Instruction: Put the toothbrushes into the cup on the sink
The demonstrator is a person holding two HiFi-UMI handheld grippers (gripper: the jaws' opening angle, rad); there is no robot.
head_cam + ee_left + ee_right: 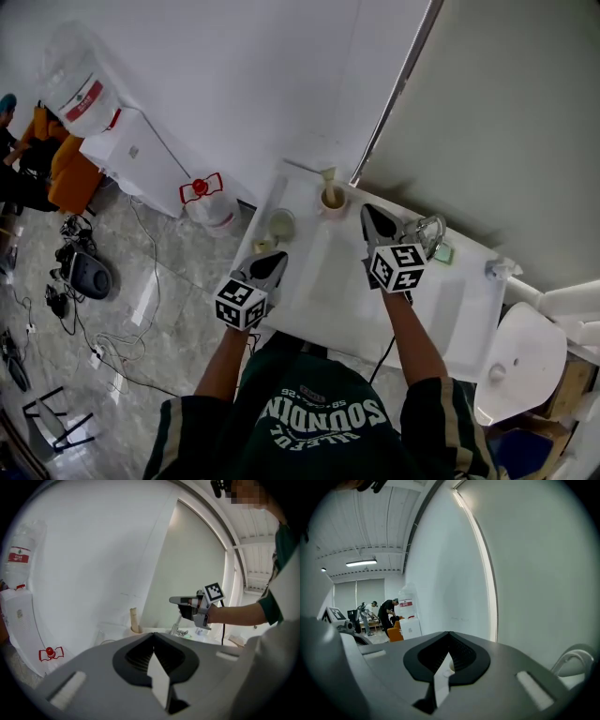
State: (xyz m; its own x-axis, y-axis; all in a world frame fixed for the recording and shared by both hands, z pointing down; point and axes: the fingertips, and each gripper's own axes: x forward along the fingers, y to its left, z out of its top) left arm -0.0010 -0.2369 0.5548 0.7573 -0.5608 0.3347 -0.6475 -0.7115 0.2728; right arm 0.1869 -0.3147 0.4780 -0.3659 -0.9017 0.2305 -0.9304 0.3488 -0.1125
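Cream toothbrush, probably one, stands upright in beige round cup. White sink table carries the cup at its back edge. Black left gripper and right gripper hang above the table, jaws clenched, empty.

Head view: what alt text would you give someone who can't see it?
Seen from above, a person holds the left gripper and right gripper, both shut and empty, over a white sink counter. A cup stands at its far edge, a faucet to the right.
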